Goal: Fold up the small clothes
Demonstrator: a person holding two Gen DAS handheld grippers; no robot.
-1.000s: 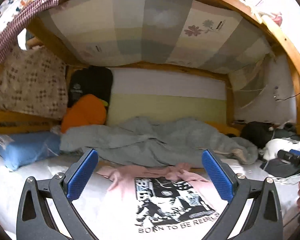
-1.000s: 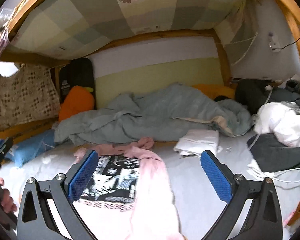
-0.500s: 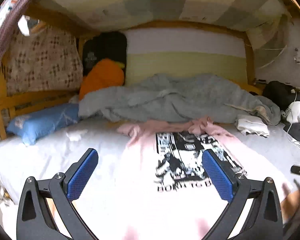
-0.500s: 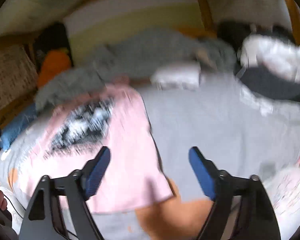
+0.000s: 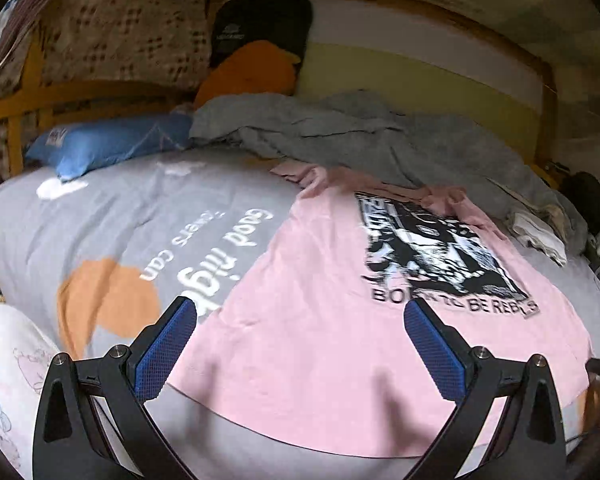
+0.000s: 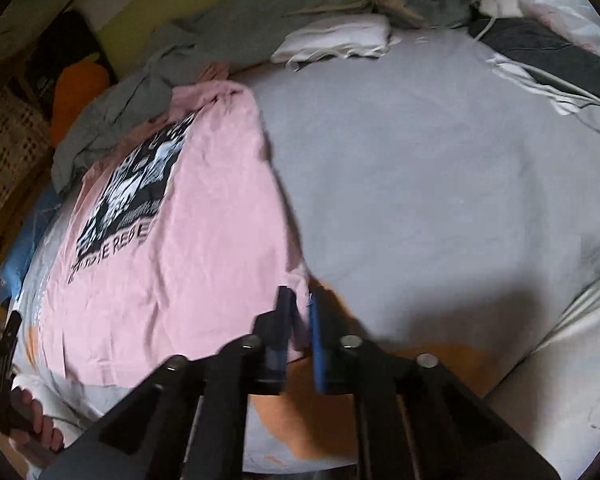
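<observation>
A pink T-shirt (image 5: 332,320) lies flat on the grey printed bedsheet (image 5: 148,224), a rumpled grey blanket (image 5: 360,136) just beyond its collar – wooden bed frame behind. The right gripper (image 6: 300,312) has just been closing and now pinches the shirt's near hem corner – the left gripper (image 5: 300,344) hangs wide open over the opposite hem, gripping nothing.
</observation>
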